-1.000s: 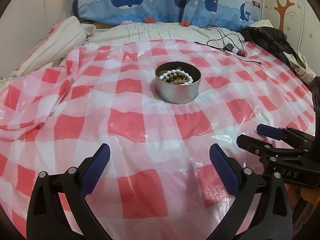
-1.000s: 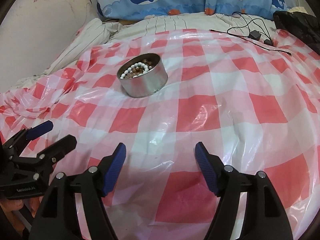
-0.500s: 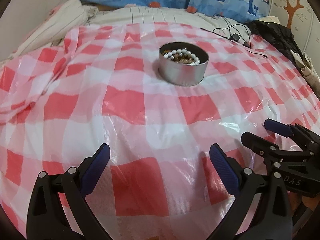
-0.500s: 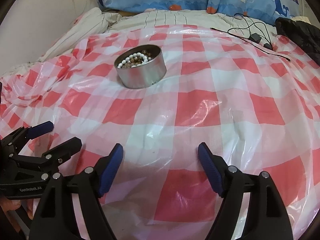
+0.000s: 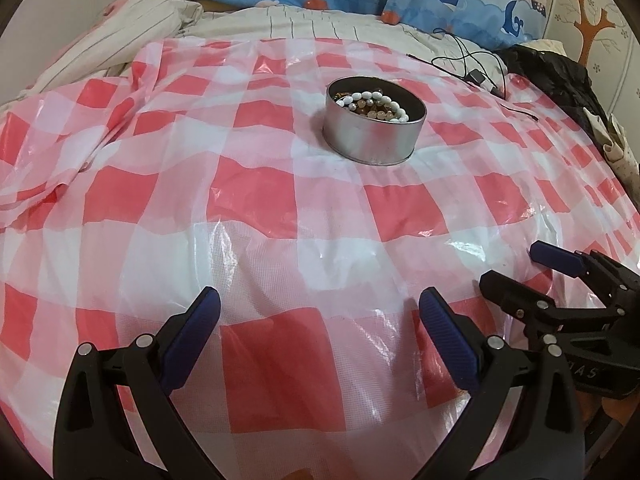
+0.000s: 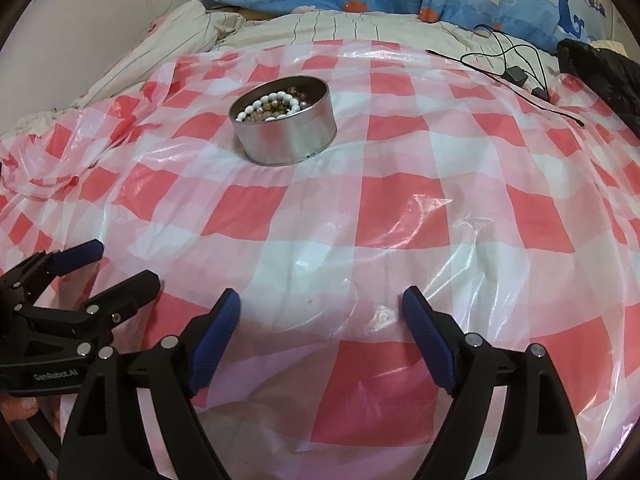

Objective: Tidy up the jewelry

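1. One round metal tin (image 5: 374, 136) sits on the red-and-white checked plastic sheet (image 5: 280, 248) spread over the bed, well ahead of both claws and nearer the pillows than the camera.
2. Inside it lie beaded bracelets (image 5: 372, 106): one white strand and at least one of amber-brown beads. They overlap, so an exact count cannot be made.
3. The left claw (image 5: 319, 312) is spread wide and holds nothing; it hangs over the sheet, well apart from the tin.
4. The right claw (image 6: 321, 312) is likewise spread wide and empty, just beside the left one, low over the sheet.
5. Handling, as a judgement: the bracelets look light and limp, with smooth round beads that may slip or roll between the pads. Pinching across a strand where it rises near the rim seems the best hold; tangled strands could lift together.
6. The tin looks light and stiff, and could slide on the slick plastic if nudged.
7. One black cable with a small adapter (image 6: 516, 74) lies beyond.
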`<state>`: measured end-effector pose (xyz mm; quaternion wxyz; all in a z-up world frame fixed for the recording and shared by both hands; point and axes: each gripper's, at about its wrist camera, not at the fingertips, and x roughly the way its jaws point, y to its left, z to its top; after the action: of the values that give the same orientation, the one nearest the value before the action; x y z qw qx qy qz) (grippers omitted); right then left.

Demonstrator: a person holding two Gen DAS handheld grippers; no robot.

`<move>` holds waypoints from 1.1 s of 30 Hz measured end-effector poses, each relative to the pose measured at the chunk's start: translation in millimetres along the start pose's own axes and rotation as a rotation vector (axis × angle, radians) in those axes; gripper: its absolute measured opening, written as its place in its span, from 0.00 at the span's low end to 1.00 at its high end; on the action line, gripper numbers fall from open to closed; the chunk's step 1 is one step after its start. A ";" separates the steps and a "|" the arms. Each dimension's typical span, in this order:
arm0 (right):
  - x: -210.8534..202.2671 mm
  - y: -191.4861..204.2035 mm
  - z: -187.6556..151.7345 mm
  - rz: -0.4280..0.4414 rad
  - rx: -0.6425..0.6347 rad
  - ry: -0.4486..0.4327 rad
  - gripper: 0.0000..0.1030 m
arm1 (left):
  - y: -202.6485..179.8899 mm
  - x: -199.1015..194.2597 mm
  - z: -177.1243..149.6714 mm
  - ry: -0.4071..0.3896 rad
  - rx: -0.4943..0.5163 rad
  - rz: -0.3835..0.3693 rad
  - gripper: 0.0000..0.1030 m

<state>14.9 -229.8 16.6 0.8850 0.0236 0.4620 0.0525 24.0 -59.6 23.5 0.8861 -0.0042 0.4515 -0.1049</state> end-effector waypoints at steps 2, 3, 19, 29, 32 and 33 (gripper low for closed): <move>1.2 0.5 -0.4 -0.003 -0.002 0.004 0.78 | 0.1 0.0 -0.1 -0.002 0.001 0.001 0.93; 1.4 0.4 -0.7 -0.005 -0.002 0.005 0.78 | 0.4 0.2 0.0 -0.001 0.001 0.000 0.93; 4.0 -0.2 -2.1 -0.018 -0.003 0.010 0.78 | 0.7 7.8 -0.4 0.017 -0.005 0.007 0.93; 4.5 -0.3 -2.4 -0.020 -0.003 0.011 0.78 | 1.0 8.4 -1.2 0.020 -0.003 0.011 0.93; 4.6 -0.6 -2.6 -0.021 -0.004 0.011 0.78 | 1.2 9.1 -1.4 0.022 -0.001 0.015 0.93; 4.8 -1.3 -3.1 -0.023 -0.004 0.011 0.78 | 1.2 9.3 -1.5 0.023 0.000 0.016 0.93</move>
<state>15.1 -230.5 10.8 0.8829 0.0164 0.4672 0.0432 28.3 -60.1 15.1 0.8816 0.0004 0.4617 -0.0980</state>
